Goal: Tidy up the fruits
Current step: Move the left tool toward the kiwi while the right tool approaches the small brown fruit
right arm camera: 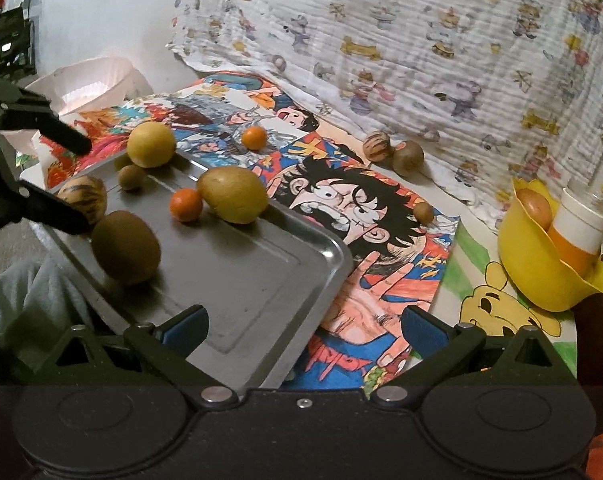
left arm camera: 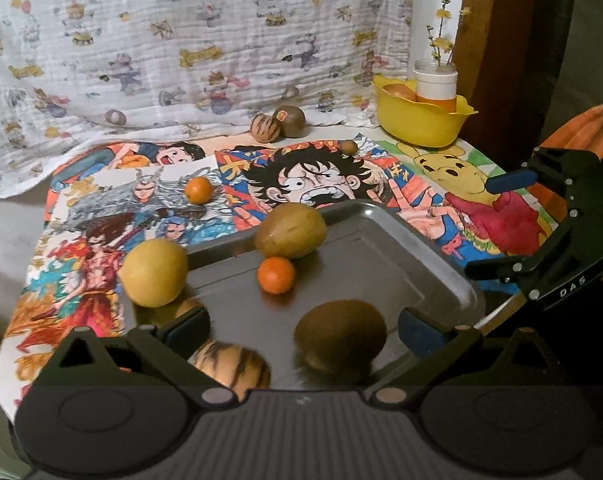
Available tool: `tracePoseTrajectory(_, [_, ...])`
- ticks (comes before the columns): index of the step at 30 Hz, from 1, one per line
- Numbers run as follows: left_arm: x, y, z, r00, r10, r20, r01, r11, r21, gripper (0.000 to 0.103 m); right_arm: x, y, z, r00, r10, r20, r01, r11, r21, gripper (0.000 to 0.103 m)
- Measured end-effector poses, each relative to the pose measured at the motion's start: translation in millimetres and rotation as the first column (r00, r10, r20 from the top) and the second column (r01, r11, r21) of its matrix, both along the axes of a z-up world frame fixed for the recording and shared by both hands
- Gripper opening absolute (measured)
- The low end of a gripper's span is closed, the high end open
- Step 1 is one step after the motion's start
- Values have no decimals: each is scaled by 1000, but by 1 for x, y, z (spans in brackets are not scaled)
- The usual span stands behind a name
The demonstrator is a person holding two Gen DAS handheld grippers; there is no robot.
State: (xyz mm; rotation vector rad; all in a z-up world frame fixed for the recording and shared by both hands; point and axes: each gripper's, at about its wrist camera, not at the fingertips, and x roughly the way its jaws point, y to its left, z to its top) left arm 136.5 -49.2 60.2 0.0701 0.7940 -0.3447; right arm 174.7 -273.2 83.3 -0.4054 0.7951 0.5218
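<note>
A metal tray (left arm camera: 361, 248) (right arm camera: 241, 280) lies on a cartoon mat. It holds a brown kiwi (left arm camera: 340, 336) (right arm camera: 125, 246), a striped fruit (left arm camera: 231, 364) (right arm camera: 83, 196), a small orange (left arm camera: 276, 275) (right arm camera: 185, 205), a golden kiwi (left arm camera: 291, 231) (right arm camera: 233, 194), a yellow round fruit (left arm camera: 153, 272) (right arm camera: 151, 144) at the rim and a small brown fruit (right arm camera: 131, 177). My left gripper (left arm camera: 303, 330) (right arm camera: 77, 184) is open, with the brown kiwi lying loose between its fingers. My right gripper (right arm camera: 303, 328) (left arm camera: 501, 226) stands open over the tray's near corner, holding nothing.
On the mat lie another small orange (left arm camera: 198, 190) (right arm camera: 254, 137), a striped fruit (left arm camera: 265, 128) beside a kiwi (left arm camera: 293, 120), and a tiny brown fruit (left arm camera: 348, 146) (right arm camera: 423, 213). A yellow bowl (left arm camera: 421, 120) (right arm camera: 541, 272) holds a fruit and a jar. Patterned cloth hangs behind.
</note>
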Motion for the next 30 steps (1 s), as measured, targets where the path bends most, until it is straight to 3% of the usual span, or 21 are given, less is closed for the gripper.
tracePoseTrajectory(9, [43,-18,-1,998,28,-57,-27,1000,13,102,45,-8,2,999,47,7,-48,999,23,102])
tracePoseTrajectory(30, [151,0,10,993,106,-46,-103,993,64,102,139,0,17,985,156,80,-156,988,2,102])
